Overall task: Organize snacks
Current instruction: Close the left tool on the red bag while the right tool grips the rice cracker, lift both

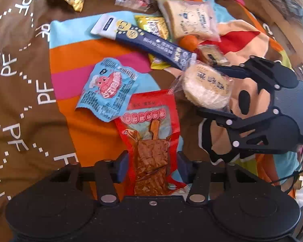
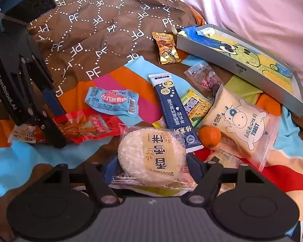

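Note:
A red packet of brown dried tofu (image 1: 151, 141) lies lengthwise between the fingers of my left gripper (image 1: 153, 161), which is shut on its near end. In the right wrist view the same red packet (image 2: 86, 127) sticks out of the left gripper (image 2: 60, 128) at the left. My right gripper (image 2: 152, 161) is shut on a round rice cake (image 2: 151, 153) in a clear wrapper; from the left wrist, the right gripper (image 1: 208, 88) holds the rice cake (image 1: 206, 86) just right of the red packet.
Loose on the colourful bedspread: a blue packet (image 2: 113, 100), a navy stick pack (image 2: 171, 111), a toast bag (image 2: 238, 125), a small orange (image 2: 209, 136), a gold packet (image 2: 167, 48) and a clear candy wrapper (image 2: 206, 78). A grey-rimmed shallow box (image 2: 192, 42) sits at back right. Brown PF cloth (image 2: 103, 20) covers the back left.

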`<state>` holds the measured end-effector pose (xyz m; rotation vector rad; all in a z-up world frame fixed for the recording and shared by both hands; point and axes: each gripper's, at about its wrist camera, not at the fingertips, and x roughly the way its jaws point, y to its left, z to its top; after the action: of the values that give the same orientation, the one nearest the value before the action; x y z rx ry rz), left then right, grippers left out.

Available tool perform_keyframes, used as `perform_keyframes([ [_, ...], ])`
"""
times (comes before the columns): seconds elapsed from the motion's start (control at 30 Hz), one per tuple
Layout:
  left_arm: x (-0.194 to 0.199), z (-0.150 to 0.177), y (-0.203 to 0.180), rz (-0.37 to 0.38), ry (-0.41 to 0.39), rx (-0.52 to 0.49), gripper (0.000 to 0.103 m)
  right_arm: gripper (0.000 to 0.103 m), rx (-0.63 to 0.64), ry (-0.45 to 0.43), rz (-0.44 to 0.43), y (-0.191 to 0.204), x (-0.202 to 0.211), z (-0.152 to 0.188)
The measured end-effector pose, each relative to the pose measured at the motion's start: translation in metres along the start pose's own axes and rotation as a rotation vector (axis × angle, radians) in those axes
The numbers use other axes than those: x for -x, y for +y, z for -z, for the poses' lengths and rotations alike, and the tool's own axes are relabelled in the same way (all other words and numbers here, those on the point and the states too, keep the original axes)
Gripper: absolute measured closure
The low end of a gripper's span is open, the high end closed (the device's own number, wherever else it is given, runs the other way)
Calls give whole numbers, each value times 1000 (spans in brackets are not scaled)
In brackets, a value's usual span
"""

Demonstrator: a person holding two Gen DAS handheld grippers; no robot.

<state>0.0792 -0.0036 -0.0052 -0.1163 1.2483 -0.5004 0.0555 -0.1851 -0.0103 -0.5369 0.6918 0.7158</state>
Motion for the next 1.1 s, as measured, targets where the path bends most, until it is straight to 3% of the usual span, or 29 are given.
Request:
perform_keyframes([
  [0.23, -6, 1, -4, 10, 21, -47, 54, 28, -11, -3, 9, -1, 3, 1],
  [0.37, -9, 1, 6, 42, 24, 2, 54, 28, -8, -6, 12, -1, 5, 2],
  [0.63, 2, 11, -3, 40, -39, -18, 61, 28, -26, -6, 14, -3, 5, 6],
  [1.1, 21, 35, -14, 51, -210, -3, 61, 28, -56, -77, 37, -7, 15, 11],
])
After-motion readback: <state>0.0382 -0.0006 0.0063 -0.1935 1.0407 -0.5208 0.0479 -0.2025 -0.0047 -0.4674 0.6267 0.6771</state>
